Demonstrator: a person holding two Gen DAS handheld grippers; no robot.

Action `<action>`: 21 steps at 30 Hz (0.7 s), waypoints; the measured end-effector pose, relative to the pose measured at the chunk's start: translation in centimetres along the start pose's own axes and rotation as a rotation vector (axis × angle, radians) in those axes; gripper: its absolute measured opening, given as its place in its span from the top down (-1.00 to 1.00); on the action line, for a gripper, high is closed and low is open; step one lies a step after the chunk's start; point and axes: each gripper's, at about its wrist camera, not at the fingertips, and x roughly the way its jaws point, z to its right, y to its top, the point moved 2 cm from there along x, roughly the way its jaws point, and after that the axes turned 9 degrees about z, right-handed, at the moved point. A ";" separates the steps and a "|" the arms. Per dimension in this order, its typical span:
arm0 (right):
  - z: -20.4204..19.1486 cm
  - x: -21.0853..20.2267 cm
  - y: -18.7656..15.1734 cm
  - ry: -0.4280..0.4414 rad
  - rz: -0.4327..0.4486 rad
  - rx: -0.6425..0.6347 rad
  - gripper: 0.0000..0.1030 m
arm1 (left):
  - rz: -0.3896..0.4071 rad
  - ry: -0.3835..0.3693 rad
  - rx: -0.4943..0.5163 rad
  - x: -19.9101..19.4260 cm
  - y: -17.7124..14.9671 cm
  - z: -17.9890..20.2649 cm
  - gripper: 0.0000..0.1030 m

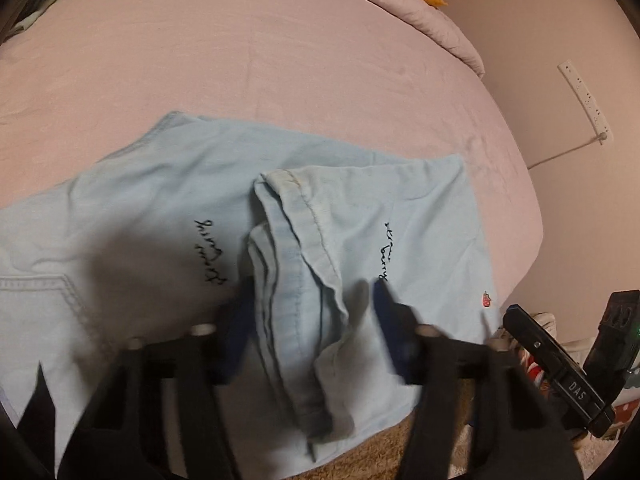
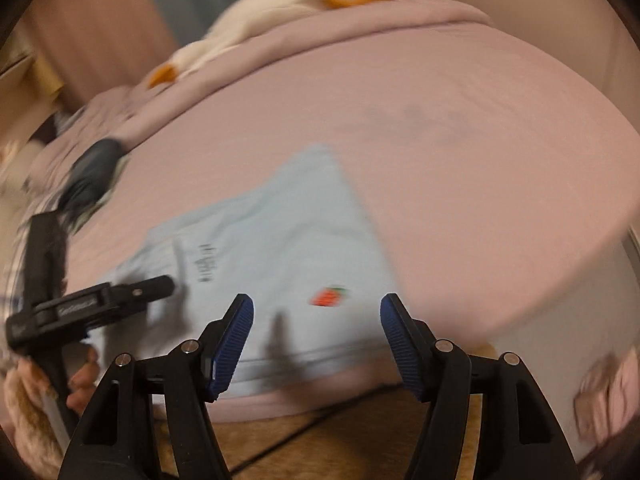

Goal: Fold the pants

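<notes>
The pants (image 1: 224, 208), pale blue and partly folded, lie on a pink bed (image 1: 280, 60) near its front edge, with a bunched cuff and hem doubled over the middle and dark script embroidered on each leg; the blur leaves the words unreadable. A small red patch (image 1: 486, 300) that looks like a strawberry sits near the right edge of the cloth. The left gripper (image 1: 310, 296) hangs low over the bunched fold with its blue pads wide apart on either side of it, clamping nothing that can be seen. The right gripper (image 2: 316, 316) is also spread wide, just above the near edge of the pants by the red patch, with only cloth showing between its pads and nothing held. In the left wrist view, the right tool's black body carries a white label reading "DAS". In the right wrist view, the left tool reaches over the cloth from the left; its lettering is too smeared to read. A rumpled pink duvet (image 2: 360, 16) with a white-and-orange plush (image 2: 256, 28) on it lies at the far end of the bed. A white power strip (image 1: 584, 100) is fixed to the wall at right, its cord trailing down. Brown carpet (image 2: 320, 432) shows below the mattress edge.
</notes>
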 end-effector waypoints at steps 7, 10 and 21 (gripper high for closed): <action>0.5 -0.6 1.4 -0.042 0.010 0.041 -0.28 | 0.036 -0.016 -0.003 -2.5 0.3 -0.9 0.78; -0.5 -0.5 1.7 -0.030 0.039 0.022 -0.28 | 0.076 0.019 0.013 -4.4 0.3 -2.1 0.76; -0.9 2.3 0.5 -0.033 -0.058 -0.020 -0.28 | 0.026 0.092 0.014 -5.3 -1.1 -3.9 0.37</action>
